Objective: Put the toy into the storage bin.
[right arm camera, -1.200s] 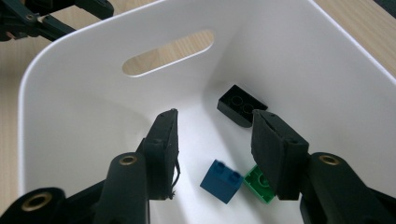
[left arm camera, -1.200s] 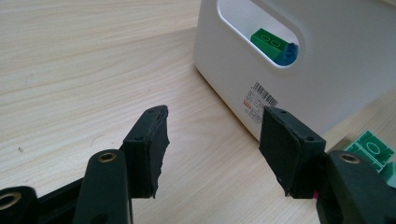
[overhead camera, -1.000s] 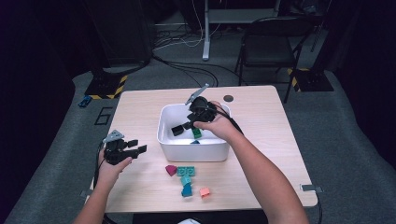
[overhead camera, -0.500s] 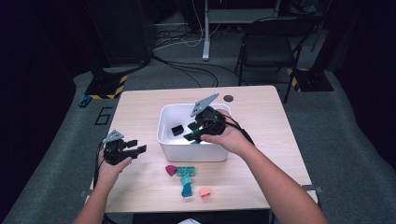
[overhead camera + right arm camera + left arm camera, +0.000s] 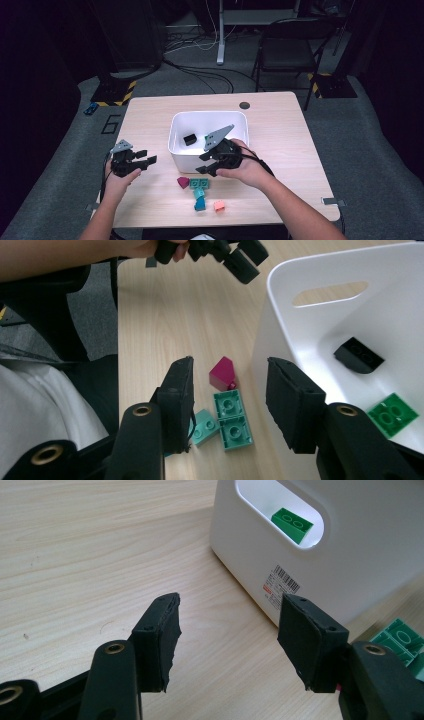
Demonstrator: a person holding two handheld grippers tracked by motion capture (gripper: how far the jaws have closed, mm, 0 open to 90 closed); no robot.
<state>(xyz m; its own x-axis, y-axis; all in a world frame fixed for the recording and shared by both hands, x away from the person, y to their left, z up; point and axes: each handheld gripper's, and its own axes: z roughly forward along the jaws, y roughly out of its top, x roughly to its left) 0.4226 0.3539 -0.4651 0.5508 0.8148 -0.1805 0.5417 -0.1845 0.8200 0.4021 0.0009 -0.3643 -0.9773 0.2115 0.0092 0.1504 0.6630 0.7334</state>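
A white bin [image 5: 174, 145] stands mid-table with a black brick [image 5: 189, 139] and a green brick [image 5: 392, 415] inside. My right gripper [image 5: 206, 166] hovers at the bin's front wall, open and empty, above the loose bricks. Between its jaws in the right gripper view [image 5: 230, 390] lie a magenta brick [image 5: 223, 373] and a teal-green brick [image 5: 231, 419], with a lighter teal brick [image 5: 204, 427] beside them. My left gripper [image 5: 144, 159] rests on the table left of the bin, open and empty [image 5: 227, 630], facing the bin wall [image 5: 350, 570].
A blue brick [image 5: 200, 204] and a salmon brick [image 5: 219, 206] lie near the table's front edge. A round dark grommet [image 5: 244, 105] sits at the back of the table. A chair [image 5: 287, 50] and cables stand on the floor beyond.
My right gripper has drawn back from inside the bin to its front wall, over the loose bricks, with nothing in it. The left gripper has stayed put.
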